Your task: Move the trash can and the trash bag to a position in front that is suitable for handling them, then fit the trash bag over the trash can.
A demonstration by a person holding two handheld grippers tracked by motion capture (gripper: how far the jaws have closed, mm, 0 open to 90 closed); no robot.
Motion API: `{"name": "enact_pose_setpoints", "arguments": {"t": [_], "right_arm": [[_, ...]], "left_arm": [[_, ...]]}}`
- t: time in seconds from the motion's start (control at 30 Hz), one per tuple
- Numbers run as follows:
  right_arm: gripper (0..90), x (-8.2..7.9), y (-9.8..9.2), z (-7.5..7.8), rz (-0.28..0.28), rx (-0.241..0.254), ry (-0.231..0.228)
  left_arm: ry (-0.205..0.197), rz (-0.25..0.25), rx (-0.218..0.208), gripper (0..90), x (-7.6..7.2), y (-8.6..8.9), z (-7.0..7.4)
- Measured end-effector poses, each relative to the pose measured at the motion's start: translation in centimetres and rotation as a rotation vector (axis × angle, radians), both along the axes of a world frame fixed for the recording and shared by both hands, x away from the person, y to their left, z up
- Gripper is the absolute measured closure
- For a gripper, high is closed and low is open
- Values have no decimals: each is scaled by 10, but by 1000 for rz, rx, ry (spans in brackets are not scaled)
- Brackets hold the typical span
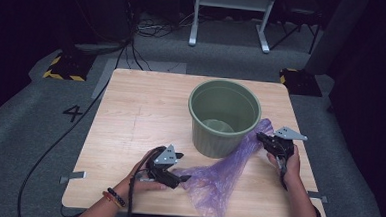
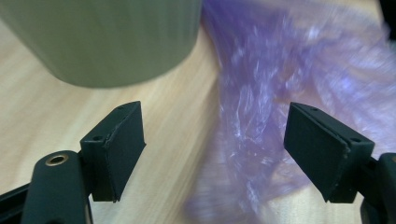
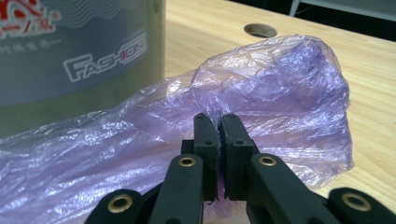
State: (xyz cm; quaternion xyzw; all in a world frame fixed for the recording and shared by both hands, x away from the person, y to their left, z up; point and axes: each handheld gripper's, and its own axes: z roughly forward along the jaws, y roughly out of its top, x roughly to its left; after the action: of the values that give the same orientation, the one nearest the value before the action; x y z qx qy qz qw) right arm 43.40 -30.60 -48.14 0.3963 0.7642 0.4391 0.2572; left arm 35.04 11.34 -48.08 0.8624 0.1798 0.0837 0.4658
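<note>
My right gripper point(image 3: 218, 122) is clamped on the purple bag point(image 1: 217, 177), lower centre beside the green bin point(image 1: 224, 117); my left gripper point(image 2: 215, 149), jaws apart, should pinch the opposite edge.

dim recording lab: floor cables point(image 1: 54, 146), hazard-striped weights point(image 1: 65, 67) (numbered floor marking point(image 1: 73, 113))

A wooden table point(image 1: 130, 115) stands on grey carpet point(image 1: 29, 130) with cables point(image 1: 150, 28).

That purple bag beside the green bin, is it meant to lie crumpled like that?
Nothing looks damaged or spilled. The purple bag lies crumpled on the table, not in the green bin. The right tongs pinch one end; the left tongs stand open around it.
</note>
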Motion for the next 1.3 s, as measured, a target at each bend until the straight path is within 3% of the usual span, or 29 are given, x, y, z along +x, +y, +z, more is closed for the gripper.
{"name": "enact_pose_setpoints", "arguments": {"t": [0.1, 0.17, 0.23, 0.27, 0.43, 0.67, 0.8, 1.3], "right_arm": [[867, 0, -2, 1, -9, 4, -4], [868, -1, -4, 3, -20, 9, -12], [868, -1, -5, 4, -25, 11, -17], [868, -1, -5, 4, -25, 11, -17], [868, -3, -3, 8, -17, -2, -34], [868, -6, -2, 12, -10, 4, -56], [868, -8, -2, 17, 3, 42, -64], [870, -20, 6, 36, 34, 54, -139]], "left_arm": [[-13, 32, 8, 203, 1, 6, 4], [-17, 67, 38, 203, 4, 12, 5], [-39, 139, 115, 212, 11, 20, 1], [-39, 139, 115, 212, 11, 20, 1], [6, 180, 170, 212, 24, 32, -10], [45, 186, 171, 197, 29, 40, -15], [86, 173, 172, 182, 30, 41, -22], [77, 177, 176, 161, 29, 39, -23]]}}
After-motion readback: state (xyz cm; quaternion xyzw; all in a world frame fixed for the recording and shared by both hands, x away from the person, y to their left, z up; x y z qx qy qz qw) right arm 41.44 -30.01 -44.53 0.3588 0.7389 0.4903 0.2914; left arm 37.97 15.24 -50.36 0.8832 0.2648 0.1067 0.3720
